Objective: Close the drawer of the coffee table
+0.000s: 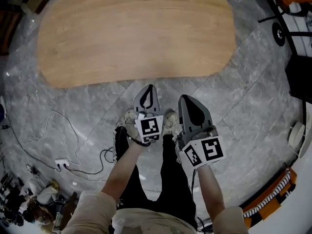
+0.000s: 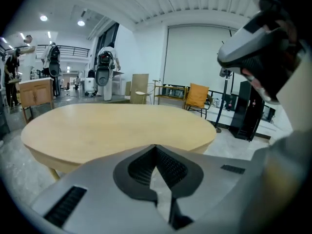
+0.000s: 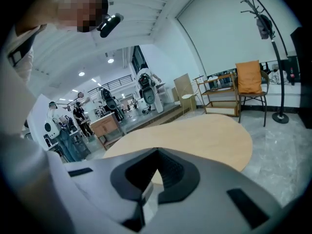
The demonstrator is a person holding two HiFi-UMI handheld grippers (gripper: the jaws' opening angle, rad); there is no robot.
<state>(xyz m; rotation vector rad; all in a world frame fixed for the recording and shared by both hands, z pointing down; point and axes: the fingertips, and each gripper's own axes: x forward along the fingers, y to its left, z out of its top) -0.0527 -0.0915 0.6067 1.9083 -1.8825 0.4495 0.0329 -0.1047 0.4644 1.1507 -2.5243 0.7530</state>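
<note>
We stand on a grey marble floor [image 1: 253, 82], and the biggest thing on it is the oval wooden desk [image 1: 131, 33], which lies at the far side in the head view, its near edge just beyond both claws and its top bare; its drawer shows in none of our views. Nearer in come our legs in black trousers [image 1: 163, 179], with pale shoes [image 1: 129, 118] planted just short of the desk. Above the shoes we hold the two claws side by side and close together, both pointing at the desk and touching nothing. The left claw [image 1: 149, 87] is clenched, its dark ribbed tips meeting with nothing between them, as its own view shows. The right claw [image 1: 188, 98], slightly nearer to us, is clenched as well and equally empty. Off to the left on the floor a thin white cable runs to a small power strip [image 1: 63, 164]
</note>
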